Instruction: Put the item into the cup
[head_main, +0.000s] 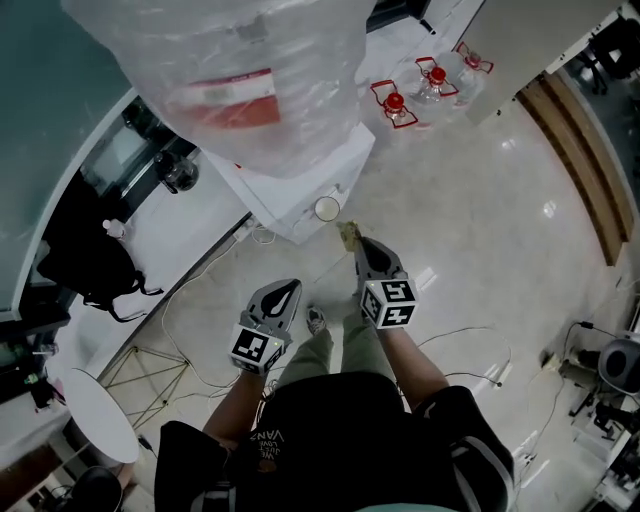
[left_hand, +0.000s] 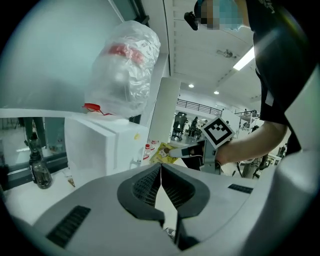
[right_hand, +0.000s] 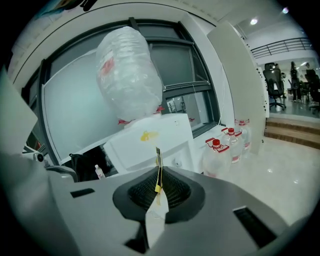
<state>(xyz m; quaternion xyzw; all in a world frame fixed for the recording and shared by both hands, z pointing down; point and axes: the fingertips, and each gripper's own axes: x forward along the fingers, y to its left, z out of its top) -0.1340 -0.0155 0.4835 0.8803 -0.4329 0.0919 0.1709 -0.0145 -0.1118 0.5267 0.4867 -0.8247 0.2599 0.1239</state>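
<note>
A white cup (head_main: 327, 208) stands near the edge of a white table (head_main: 300, 215). Just below and to the right of it, my right gripper (head_main: 358, 243) is shut on a small yellow packet (head_main: 348, 234) that sticks out of the fingertips toward the cup. The right gripper view shows that packet (right_hand: 158, 159) edge-on, pinched between the shut jaws of my right gripper (right_hand: 158, 167). My left gripper (head_main: 292, 288) hangs lower, over the floor, shut and empty. In the left gripper view, my left gripper (left_hand: 161, 167) has its jaws together, and the yellow packet (left_hand: 162, 153) shows beyond them.
A big clear plastic bag (head_main: 240, 70) bulges over the white table. Water bottles with red caps (head_main: 430, 85) stand on the floor behind. A black bag (head_main: 90, 265) lies at left, cables (head_main: 200, 290) trail over the floor, and a round white stool (head_main: 100, 415) is at lower left.
</note>
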